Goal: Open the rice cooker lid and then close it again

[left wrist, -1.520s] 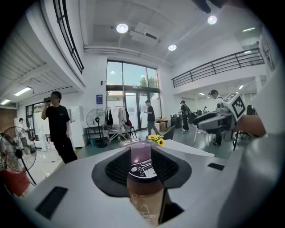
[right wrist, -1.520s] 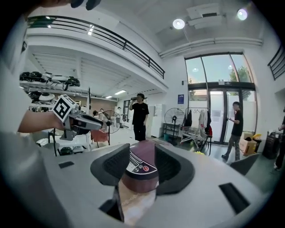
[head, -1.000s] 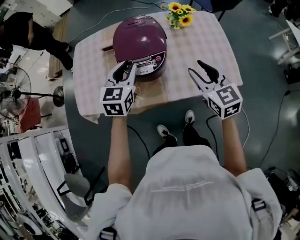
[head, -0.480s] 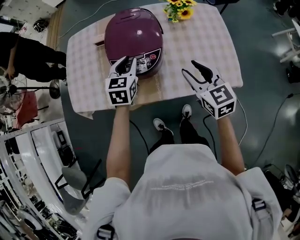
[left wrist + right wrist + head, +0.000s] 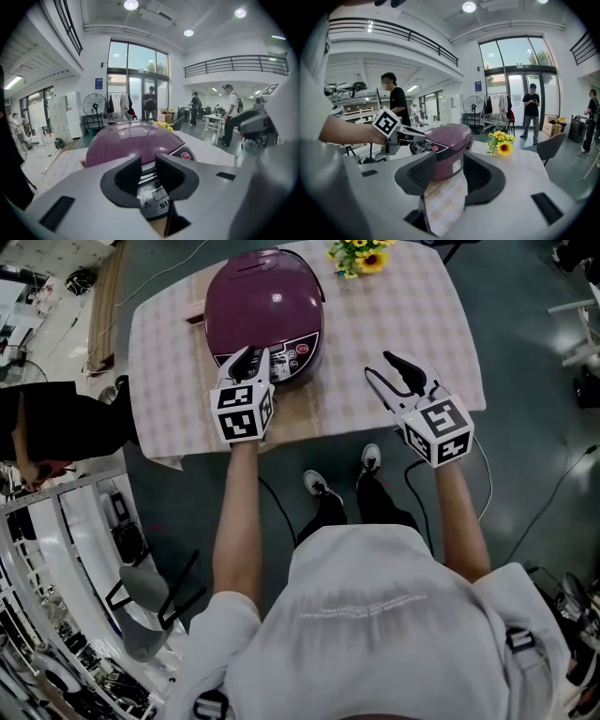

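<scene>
Sitting just beyond left claw (image 5: 251, 356): rice cooker (image 5: 264, 306).

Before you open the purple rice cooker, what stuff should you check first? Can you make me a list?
1. Lid of the rice cooker fully shut: ok.
2. Jaws of the left gripper apart and empty, at the cooker's front panel: ok.
3. The left gripper touching the cooker: cannot tell.
4. Jaws of the right gripper apart and empty, off to the cooker's side: ok.
5. The sunflowers standing apart from the cooker: ok.
</scene>
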`<state>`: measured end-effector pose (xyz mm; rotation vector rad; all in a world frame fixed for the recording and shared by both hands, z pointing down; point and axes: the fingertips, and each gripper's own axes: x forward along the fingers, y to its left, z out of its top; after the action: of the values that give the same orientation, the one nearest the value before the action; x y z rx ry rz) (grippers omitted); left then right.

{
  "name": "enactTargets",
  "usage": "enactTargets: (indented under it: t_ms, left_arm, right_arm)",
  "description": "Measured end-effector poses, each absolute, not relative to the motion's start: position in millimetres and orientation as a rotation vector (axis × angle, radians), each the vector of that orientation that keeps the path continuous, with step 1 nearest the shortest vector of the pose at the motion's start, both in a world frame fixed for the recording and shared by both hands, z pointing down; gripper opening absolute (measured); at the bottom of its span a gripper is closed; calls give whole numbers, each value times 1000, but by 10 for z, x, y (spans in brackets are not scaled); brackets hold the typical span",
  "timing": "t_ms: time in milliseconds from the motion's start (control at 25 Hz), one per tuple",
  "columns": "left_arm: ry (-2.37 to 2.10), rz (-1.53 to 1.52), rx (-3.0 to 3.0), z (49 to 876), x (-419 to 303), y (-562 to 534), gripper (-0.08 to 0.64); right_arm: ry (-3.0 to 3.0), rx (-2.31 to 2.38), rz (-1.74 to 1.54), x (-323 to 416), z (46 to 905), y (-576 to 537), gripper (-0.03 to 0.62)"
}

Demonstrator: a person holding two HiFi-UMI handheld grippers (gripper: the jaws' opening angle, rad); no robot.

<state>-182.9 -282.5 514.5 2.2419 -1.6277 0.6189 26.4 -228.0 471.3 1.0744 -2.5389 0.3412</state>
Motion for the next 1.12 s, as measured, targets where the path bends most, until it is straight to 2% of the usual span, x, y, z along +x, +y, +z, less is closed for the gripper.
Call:
enactTargets:
  t_ms: [1120]
  left_arm:
    - [-1682,652,2305,5222,-1807,-2808,103]
  right_arm:
    - [-2532,1118,339,490,4645,-2097,192]
